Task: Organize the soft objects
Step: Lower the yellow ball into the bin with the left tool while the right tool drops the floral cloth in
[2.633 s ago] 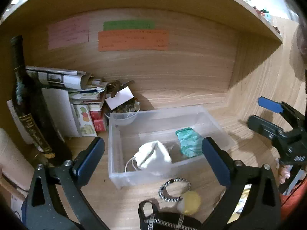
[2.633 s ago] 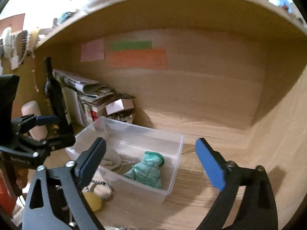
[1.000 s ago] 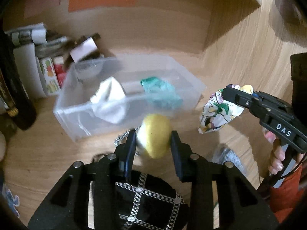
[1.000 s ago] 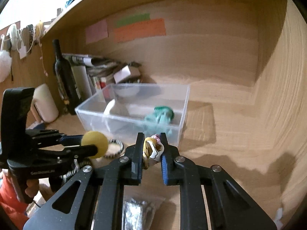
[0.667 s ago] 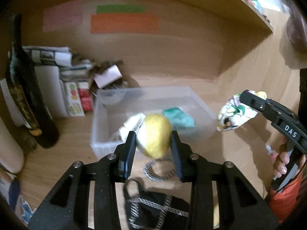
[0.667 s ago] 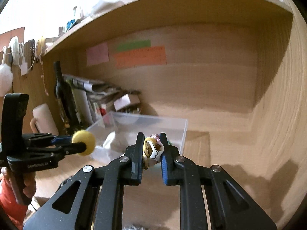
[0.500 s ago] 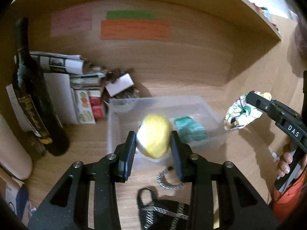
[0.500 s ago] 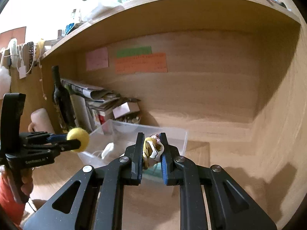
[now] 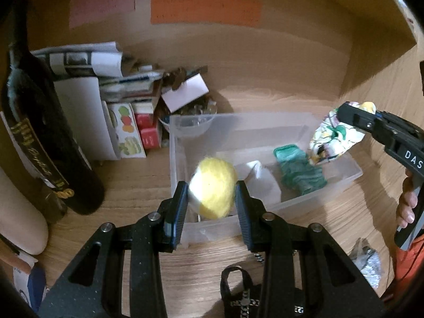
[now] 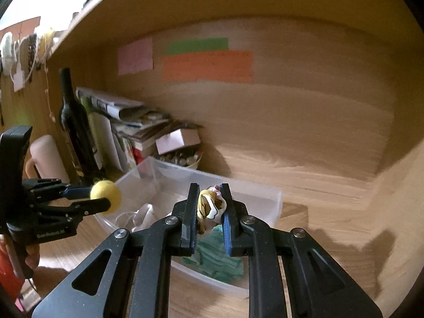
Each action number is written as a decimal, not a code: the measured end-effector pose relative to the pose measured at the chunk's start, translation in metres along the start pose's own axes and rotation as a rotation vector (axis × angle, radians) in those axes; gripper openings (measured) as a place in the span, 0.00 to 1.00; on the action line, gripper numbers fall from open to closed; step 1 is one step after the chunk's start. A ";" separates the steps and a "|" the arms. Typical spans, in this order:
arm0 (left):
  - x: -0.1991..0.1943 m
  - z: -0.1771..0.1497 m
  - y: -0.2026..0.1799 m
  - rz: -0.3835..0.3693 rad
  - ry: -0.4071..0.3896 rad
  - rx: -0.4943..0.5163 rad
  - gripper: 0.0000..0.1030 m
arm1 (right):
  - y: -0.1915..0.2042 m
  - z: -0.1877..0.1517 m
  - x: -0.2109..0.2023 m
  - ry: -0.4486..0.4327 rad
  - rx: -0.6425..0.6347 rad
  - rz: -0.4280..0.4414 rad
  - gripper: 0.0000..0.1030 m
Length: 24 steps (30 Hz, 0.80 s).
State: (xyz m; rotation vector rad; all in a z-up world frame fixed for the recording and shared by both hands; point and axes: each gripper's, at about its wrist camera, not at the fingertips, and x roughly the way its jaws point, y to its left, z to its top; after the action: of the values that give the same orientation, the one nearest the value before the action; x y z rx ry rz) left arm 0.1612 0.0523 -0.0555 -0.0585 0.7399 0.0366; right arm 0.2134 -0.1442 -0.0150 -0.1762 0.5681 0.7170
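Left wrist view first: my left gripper is clenched on a round yellow and white felt ball, both pads pressing its sides. I see the ball in the air over the near left corner of the clear plastic rectangular bin on the wooden desk. Inside the bin lie a crumpled white cloth mask and a folded green striped cloth. My right gripper comes in from the right and grasps a floral printed fabric piece, which hangs above the right end of the bin. A dark glass wine bottle stands at the left, well apart from the bin.

Right wrist view: the right gripper is nearly closed on the floral printed fabric piece, above the clear bin, with the green striped cloth under it. The left gripper at the left holds the yellow ball over the left rim of the bin.
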 end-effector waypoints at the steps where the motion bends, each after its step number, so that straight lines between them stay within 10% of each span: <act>1: 0.004 0.000 0.001 -0.004 0.007 0.001 0.35 | 0.001 -0.001 0.006 0.016 -0.003 0.001 0.13; 18: 0.020 0.000 -0.005 -0.007 0.036 0.037 0.38 | 0.008 -0.023 0.063 0.221 -0.038 0.007 0.18; 24: 0.011 0.001 -0.004 -0.003 0.002 0.018 0.59 | 0.015 -0.025 0.063 0.223 -0.058 -0.020 0.51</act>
State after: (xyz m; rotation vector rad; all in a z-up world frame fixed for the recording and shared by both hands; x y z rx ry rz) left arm 0.1698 0.0482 -0.0621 -0.0426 0.7423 0.0266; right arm 0.2314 -0.1058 -0.0699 -0.3181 0.7571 0.6993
